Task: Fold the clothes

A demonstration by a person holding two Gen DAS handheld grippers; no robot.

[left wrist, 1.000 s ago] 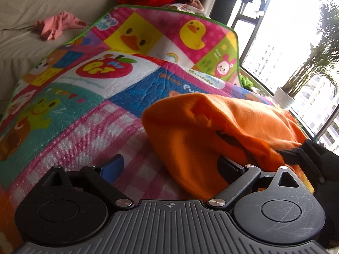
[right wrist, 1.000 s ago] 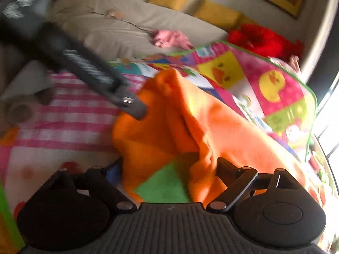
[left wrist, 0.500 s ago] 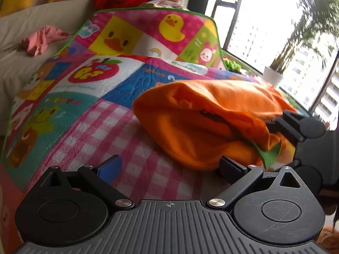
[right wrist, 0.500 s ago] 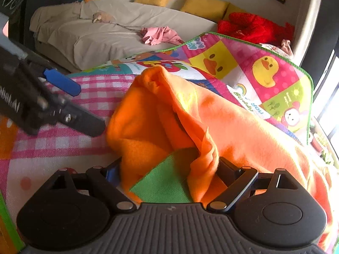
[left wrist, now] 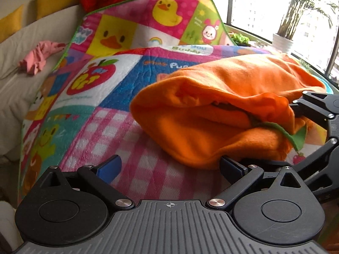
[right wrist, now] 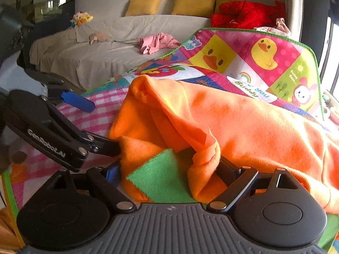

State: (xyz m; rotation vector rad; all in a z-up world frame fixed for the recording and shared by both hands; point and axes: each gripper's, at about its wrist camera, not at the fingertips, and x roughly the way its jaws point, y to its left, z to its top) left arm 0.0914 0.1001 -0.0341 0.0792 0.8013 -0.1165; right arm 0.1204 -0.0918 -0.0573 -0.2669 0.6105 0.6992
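An orange garment (left wrist: 222, 114) with a green patch (right wrist: 167, 177) lies bunched on a colourful play mat (left wrist: 110, 118). My left gripper (left wrist: 169, 167) is open at the garment's near edge, with pink checked mat between its fingers (left wrist: 110, 166). Its right finger touches the cloth's hem. In the right wrist view the left gripper (right wrist: 103, 127) comes in from the left, one black finger against the cloth. My right gripper (right wrist: 169, 171) stands wide open, with the green patch and an orange fold lying between its fingers and draped over the right one (right wrist: 227, 170).
A beige sofa (right wrist: 106, 50) with yellow cushions (right wrist: 190, 4) holds a pink garment (right wrist: 156, 42) and a red heap (right wrist: 243, 13). A window with potted plants (left wrist: 284, 38) runs along the mat's far right. The mat rises at the back.
The left gripper has drawn back off the orange garment to its edge, and now sits low at the left in the right wrist view. Both views have rolled. The right gripper stays wide on the cloth.
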